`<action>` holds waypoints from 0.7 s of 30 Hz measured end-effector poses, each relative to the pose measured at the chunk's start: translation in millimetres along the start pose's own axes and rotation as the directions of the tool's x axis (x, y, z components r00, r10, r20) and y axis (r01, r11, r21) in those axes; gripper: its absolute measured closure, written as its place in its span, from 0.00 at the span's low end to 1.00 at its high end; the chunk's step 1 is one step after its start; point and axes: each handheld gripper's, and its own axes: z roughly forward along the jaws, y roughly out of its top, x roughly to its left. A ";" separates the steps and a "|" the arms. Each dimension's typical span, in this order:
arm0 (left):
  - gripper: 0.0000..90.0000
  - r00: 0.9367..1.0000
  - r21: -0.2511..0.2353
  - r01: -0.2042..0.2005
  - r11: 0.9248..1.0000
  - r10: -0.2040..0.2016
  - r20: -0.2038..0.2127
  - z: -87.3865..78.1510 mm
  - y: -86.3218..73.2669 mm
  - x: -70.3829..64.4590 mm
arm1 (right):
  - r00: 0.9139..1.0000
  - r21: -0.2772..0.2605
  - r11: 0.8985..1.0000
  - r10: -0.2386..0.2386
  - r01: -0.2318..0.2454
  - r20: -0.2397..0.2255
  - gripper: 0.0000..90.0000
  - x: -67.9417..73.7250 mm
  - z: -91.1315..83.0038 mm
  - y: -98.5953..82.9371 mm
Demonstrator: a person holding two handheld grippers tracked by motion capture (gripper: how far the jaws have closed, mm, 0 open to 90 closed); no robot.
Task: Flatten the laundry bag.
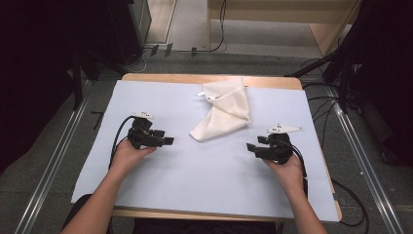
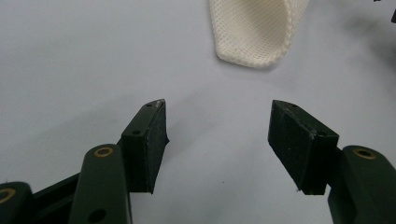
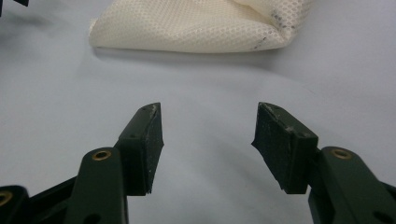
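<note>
A cream mesh cloth (image 1: 224,109) lies crumpled and folded on the pale blue table cover (image 1: 195,170), toward the far middle. My left gripper (image 1: 169,141) rests low at the left, pointing right toward the cloth's near corner (image 2: 254,32), jaws open and empty (image 2: 218,135). At the right, my right gripper (image 1: 250,147) points left, also open with nothing between its jaws (image 3: 209,140). The cloth's long folded edge (image 3: 196,28) lies ahead of it. Both grippers are apart from the cloth.
The cover lies on a wooden table (image 1: 209,78) whose far edge shows bare. Cables (image 1: 341,195) trail off the right side. Metal rails (image 1: 48,165) run along the floor on both sides. Dark equipment (image 1: 48,44) stands at the back left and right.
</note>
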 end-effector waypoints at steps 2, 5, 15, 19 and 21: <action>0.42 1.000 0.000 -0.001 1.000 0.001 0.001 0.3 -0.2 -0.4 | 1.000 0.003 1.000 -0.004 0.004 -0.001 0.48 0.1 0.3 0.2; 0.42 1.000 -0.006 -0.002 1.000 0.002 0.004 0.1 0.1 -2.5 | 1.000 0.004 1.000 -0.005 0.005 -0.001 0.49 1.5 0.9 0.5; 0.43 0.995 -0.011 -0.100 0.995 0.101 0.022 13.3 18.0 -21.1 | 1.000 0.001 1.000 0.002 -0.002 -0.009 0.49 2.6 -0.2 1.5; 0.41 0.989 -0.001 -0.146 0.989 0.146 0.004 23.0 28.8 -29.2 | 1.000 -0.001 1.000 -0.001 0.001 -0.009 0.49 3.3 -0.8 1.9; 0.38 0.988 -0.005 -0.153 0.988 0.153 0.008 26.3 34.0 -33.8 | 1.000 0.002 1.000 0.003 -0.003 -0.009 0.49 3.5 -1.3 1.5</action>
